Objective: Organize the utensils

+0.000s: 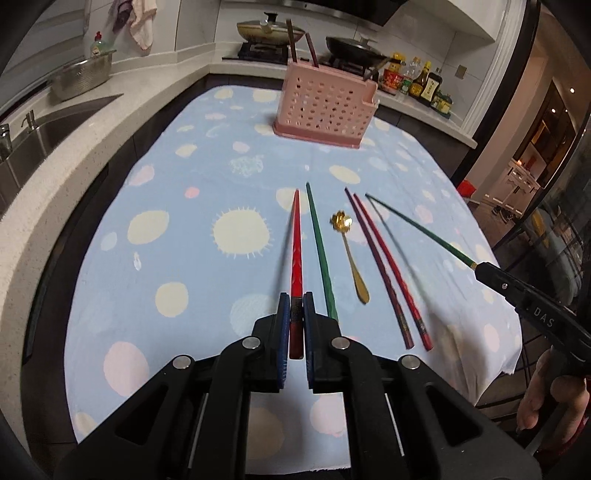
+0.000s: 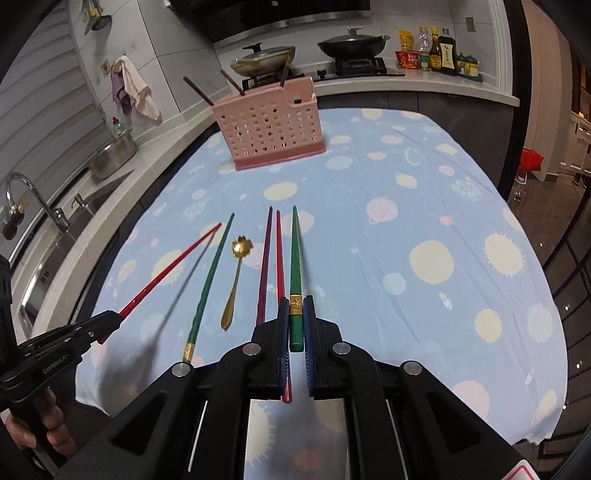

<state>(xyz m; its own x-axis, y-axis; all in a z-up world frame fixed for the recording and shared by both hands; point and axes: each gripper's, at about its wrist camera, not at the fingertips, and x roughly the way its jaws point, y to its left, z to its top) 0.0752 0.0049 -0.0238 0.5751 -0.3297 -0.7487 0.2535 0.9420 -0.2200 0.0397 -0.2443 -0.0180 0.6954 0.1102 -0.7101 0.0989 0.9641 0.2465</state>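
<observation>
My left gripper is shut on a red chopstick and holds it above the cloth; it also shows in the right wrist view. My right gripper is shut on a green chopstick, which shows raised at the right of the left wrist view. On the cloth lie another green chopstick, a gold spoon, a purple chopstick and another red chopstick. A pink perforated utensil holder stands at the far end with a few chopsticks in it.
The table is covered by a light blue dotted cloth. A counter with a sink runs along the left. A stove with pans and sauce bottles are behind the holder.
</observation>
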